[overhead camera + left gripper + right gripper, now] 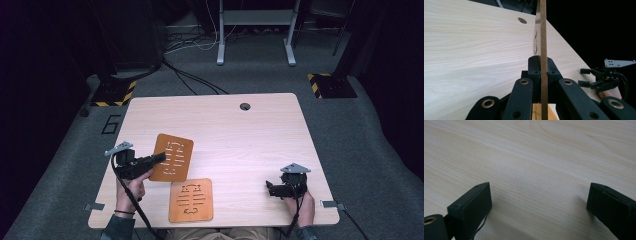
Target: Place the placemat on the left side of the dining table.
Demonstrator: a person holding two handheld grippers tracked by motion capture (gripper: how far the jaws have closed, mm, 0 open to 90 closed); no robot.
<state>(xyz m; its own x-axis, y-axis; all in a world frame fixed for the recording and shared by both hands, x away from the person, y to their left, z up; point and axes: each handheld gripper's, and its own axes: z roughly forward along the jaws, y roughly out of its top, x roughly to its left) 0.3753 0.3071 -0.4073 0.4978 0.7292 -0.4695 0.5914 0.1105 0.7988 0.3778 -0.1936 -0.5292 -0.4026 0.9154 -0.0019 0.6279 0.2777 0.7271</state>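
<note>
Left gripper (159, 158): lower left, fingers pinching the lifted board (172, 157) by its edge, carrying it above the counter (240, 135).
Second board (191, 200): bottom centre, lying flat.
Right gripper (270, 188): lower right, fingers spread, idle, probably waiting.

Boards: two brown boards with cut slots — one board (175, 156) pinched at its edge in the left gripper (159, 158), its far side up off the table; the other board (191, 200) flat near the front edge.
Grippers: two — left clamped on its board, right gripper (270, 188) with jaws apart over bare wood.
Hands: two, left hand (129, 190) and right hand (301, 206), one on each gripper.
Tables: one table (250, 140).
Holes in the tabletop: one hole (245, 106).
Striped floor plates: two, plate (114, 93) and plate (331, 85).
</note>
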